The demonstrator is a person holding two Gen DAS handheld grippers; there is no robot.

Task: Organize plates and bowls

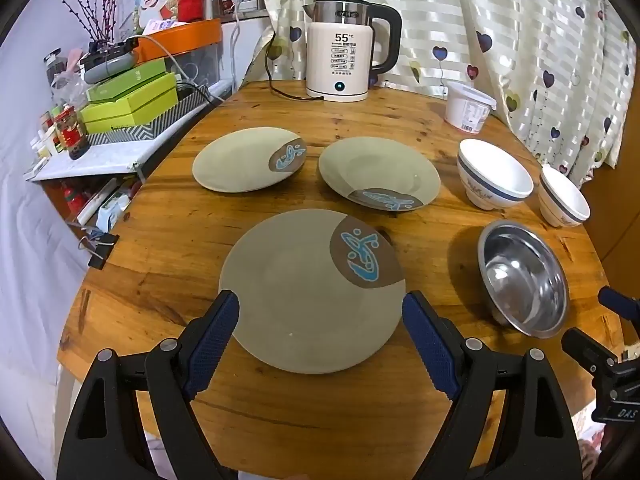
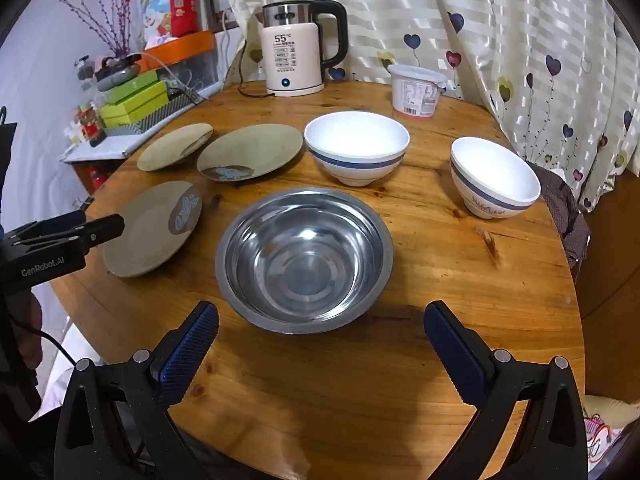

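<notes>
Round table (image 2: 440, 248): near edge bare; left tongs (image 1: 320, 312), right tongs (image 2: 320, 320) spread, empty.

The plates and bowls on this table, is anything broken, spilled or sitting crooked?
Nothing stands out. Three plates, the nearest and two behind it, lie flat and apart on the wooden table. The steel bowl and two white bowls stand upright and empty. No chips or spills show.
</notes>
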